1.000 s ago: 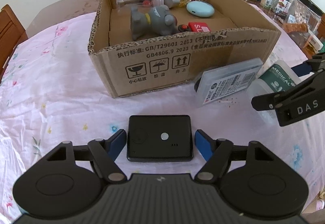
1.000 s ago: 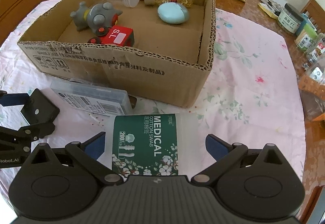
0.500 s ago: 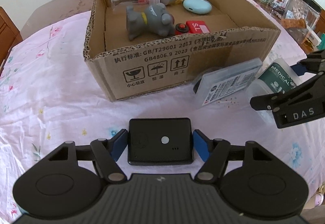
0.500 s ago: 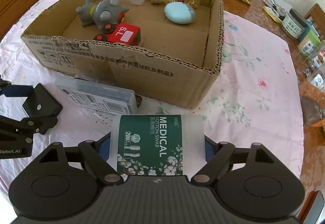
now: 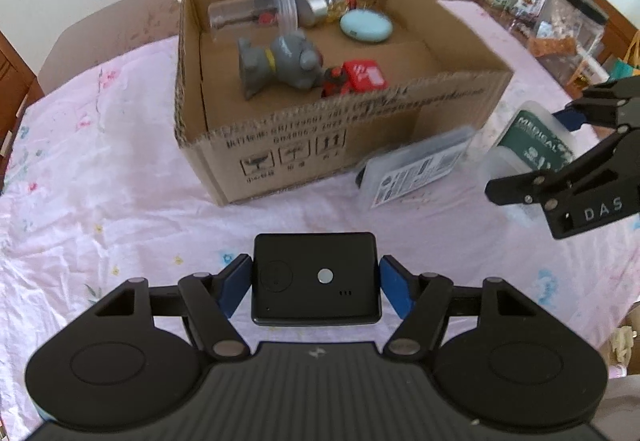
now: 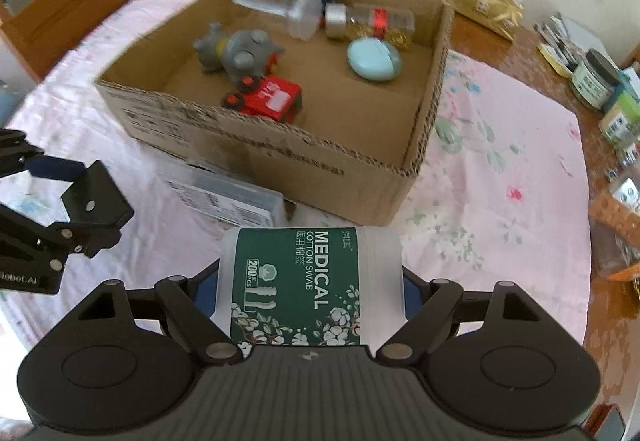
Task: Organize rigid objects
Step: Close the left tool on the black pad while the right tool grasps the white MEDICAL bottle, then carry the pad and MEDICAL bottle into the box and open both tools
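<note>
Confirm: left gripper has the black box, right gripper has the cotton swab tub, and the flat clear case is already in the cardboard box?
Not quite. The flat clear case lies on the tablecloth outside the cardboard box, against its front wall, as the right wrist view shows. The left gripper does hold the black box, the right gripper the cotton swab tub.

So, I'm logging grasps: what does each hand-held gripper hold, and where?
The left hand-held gripper clamps the black device by its short sides. The right hand-held gripper clamps the cotton swab tub across its round sides.
</note>
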`<state>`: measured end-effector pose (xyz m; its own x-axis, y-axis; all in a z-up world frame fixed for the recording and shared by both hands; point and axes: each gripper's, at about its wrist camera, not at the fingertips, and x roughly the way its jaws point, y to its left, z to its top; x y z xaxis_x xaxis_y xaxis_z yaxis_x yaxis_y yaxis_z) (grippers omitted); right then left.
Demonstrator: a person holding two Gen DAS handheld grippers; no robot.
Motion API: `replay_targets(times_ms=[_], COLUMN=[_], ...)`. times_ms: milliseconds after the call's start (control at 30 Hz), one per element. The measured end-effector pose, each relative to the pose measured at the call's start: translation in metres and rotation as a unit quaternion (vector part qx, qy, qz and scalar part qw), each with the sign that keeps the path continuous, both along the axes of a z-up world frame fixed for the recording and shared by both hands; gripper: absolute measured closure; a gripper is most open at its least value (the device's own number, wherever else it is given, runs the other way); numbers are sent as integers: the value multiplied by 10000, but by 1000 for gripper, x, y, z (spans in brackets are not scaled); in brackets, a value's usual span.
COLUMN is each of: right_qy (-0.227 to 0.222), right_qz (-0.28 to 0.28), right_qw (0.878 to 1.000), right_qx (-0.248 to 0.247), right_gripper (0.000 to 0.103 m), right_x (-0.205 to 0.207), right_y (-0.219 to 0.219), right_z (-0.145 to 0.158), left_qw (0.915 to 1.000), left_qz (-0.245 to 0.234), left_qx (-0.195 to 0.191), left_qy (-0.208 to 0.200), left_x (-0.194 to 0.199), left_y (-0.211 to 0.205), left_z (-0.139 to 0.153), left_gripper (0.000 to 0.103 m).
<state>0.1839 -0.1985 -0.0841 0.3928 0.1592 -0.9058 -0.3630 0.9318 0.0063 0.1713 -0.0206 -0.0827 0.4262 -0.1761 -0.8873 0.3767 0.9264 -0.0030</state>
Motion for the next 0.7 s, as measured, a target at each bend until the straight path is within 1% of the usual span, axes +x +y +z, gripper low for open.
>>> replay_targets(times_ms=[67, 200, 267, 367, 500, 567, 700], right_qy=[-47, -255, -356, -504, -649, -688, -806], right_qz=[136, 322, 354, 393, 420, 429, 479], right_qw=[9999, 9991, 9987, 9978, 9966, 9961, 9950], right_qx=[63, 90, 117, 175, 289, 341, 354], right_gripper=[17, 17, 17, 17, 17, 17, 17], right_x=[-2, -4, -2, 2, 6, 9, 13], right_y=[-2, -1, -3, -4, -4, -4, -3], right_z=[9, 29, 39, 52, 63, 68, 76], left_qw=[9999, 9988, 9975, 9954, 9930, 9932, 9948], left_qz=[-38, -97, -81, -36, -35, -12, 119], left_qx=[-37, -111, -144, -183, -97, -51, 3], left_qy=[-95, -462, -682, -938, -1173, -1163, -1007], left_x=[0, 3, 10, 27, 53, 64, 82], left_y=[0, -2, -3, -5, -12, -14, -15], left_z=[13, 45, 59, 71, 71, 65, 45], left_gripper=[34, 34, 34, 34, 34, 34, 34])
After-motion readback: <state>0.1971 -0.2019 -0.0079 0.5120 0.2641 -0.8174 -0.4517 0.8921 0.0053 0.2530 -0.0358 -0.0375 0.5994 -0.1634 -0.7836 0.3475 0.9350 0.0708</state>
